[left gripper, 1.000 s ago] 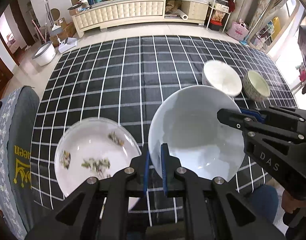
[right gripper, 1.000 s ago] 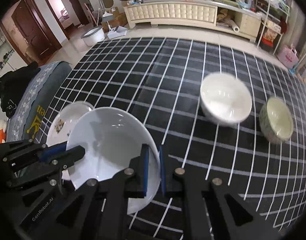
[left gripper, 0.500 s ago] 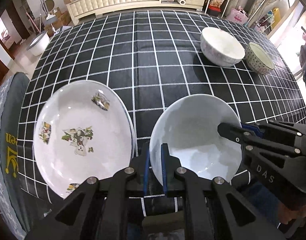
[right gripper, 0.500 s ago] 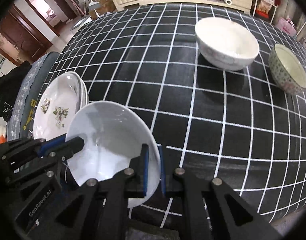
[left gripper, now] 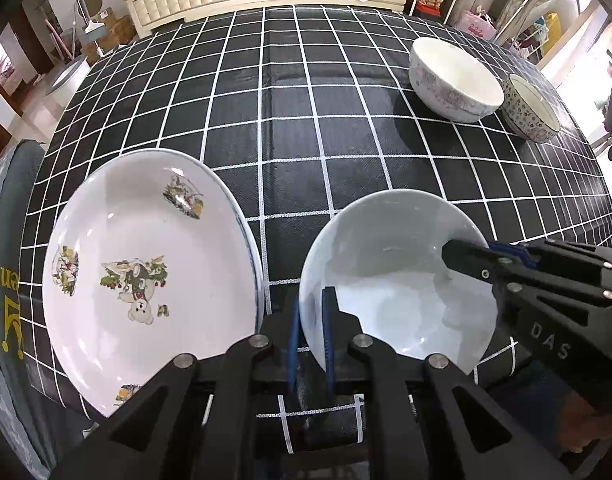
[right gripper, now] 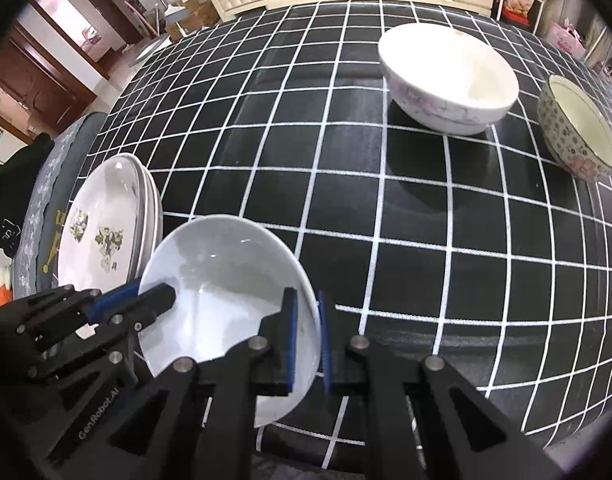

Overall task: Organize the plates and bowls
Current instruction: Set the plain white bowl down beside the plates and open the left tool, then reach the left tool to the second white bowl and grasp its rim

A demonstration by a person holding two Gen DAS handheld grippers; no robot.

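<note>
Both of our grippers, left and right, pinch opposite rims of the plain dish at the near table edge, plates stacked left, two bowls far right.

Left claw, right claw: black angular frames, blue pads, silver screws, white lettering.

Black white-grid tablecloth carries plate stack, white bowl, patterned bowl, possibly touching.
</note>
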